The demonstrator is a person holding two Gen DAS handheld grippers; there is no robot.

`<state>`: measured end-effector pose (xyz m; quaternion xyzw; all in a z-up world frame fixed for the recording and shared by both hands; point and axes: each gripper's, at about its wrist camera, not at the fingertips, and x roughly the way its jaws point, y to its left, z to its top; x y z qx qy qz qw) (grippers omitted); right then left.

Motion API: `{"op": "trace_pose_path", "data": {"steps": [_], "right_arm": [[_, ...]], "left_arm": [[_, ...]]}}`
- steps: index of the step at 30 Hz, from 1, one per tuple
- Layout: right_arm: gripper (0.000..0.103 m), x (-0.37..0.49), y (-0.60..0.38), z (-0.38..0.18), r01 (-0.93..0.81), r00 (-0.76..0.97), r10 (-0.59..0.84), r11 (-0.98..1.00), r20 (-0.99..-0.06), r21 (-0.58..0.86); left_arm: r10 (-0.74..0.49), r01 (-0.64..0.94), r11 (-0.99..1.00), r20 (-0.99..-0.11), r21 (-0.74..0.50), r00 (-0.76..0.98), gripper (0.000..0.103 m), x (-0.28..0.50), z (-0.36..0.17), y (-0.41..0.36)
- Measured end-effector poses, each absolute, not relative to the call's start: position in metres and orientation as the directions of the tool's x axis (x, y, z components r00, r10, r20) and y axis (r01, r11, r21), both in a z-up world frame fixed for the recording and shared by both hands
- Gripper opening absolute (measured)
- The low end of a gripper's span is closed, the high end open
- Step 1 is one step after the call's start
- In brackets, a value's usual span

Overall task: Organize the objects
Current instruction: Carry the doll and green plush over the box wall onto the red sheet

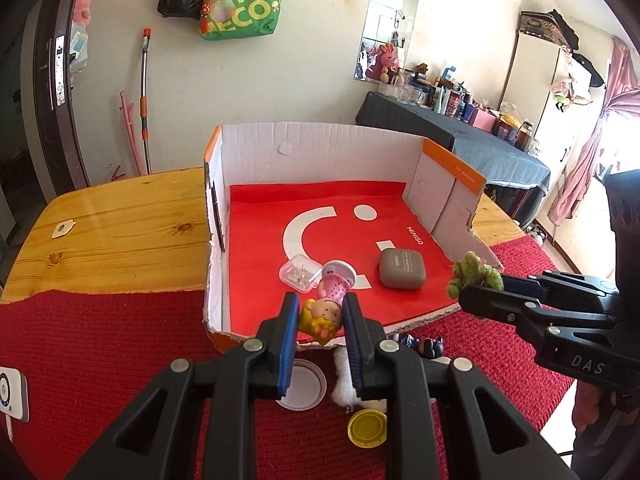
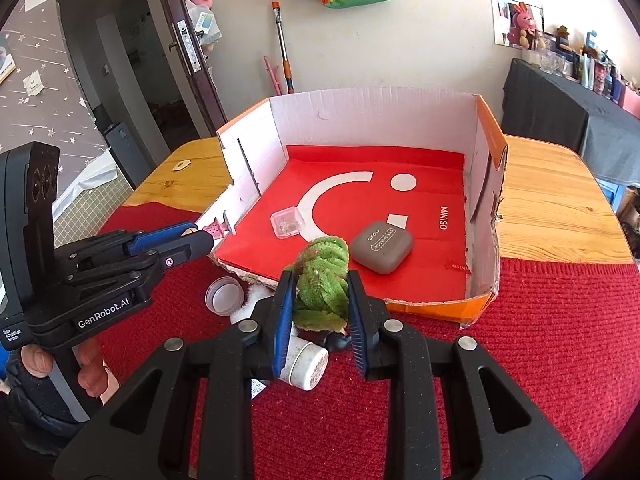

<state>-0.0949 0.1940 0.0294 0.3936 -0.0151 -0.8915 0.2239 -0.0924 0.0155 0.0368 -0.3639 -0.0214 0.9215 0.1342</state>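
Note:
My left gripper (image 1: 322, 314) is shut on a small doll figure (image 1: 326, 306) with yellow hair and a pink dotted dress, held upside down over the front edge of the cardboard box (image 1: 320, 148). My right gripper (image 2: 320, 292) is shut on a green fuzzy plant toy (image 2: 322, 276), held just before the box's front edge (image 2: 424, 304). Inside the box, on a red Miniso bag (image 2: 400, 160), lie a grey eye-shadow case (image 2: 382, 246) and a small clear plastic box (image 2: 286, 222). The right gripper with the green toy (image 1: 474, 274) shows in the left view.
On the red knitted mat (image 2: 540, 340) before the box lie a clear round lid (image 2: 224, 294), a white jar (image 2: 306, 364), a yellow cap (image 1: 368, 428), white fluff (image 1: 344, 380) and a dark figurine (image 1: 424, 346). The wooden table (image 1: 120, 224) extends left and right of the box.

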Motion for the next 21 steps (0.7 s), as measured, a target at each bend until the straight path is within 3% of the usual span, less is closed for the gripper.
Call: {"op": "trace_pose_path", "data": {"steps": [21], "right_arm": [[0.024,-0.147,0.182,-0.002,0.390,-0.466,-0.426,-0.886,-0.776,0.252]], "left_arm": [[0.276,-0.265,-0.954,-0.744,-0.138,-0.609,0.023,-0.138,0.009,0.024]]}}
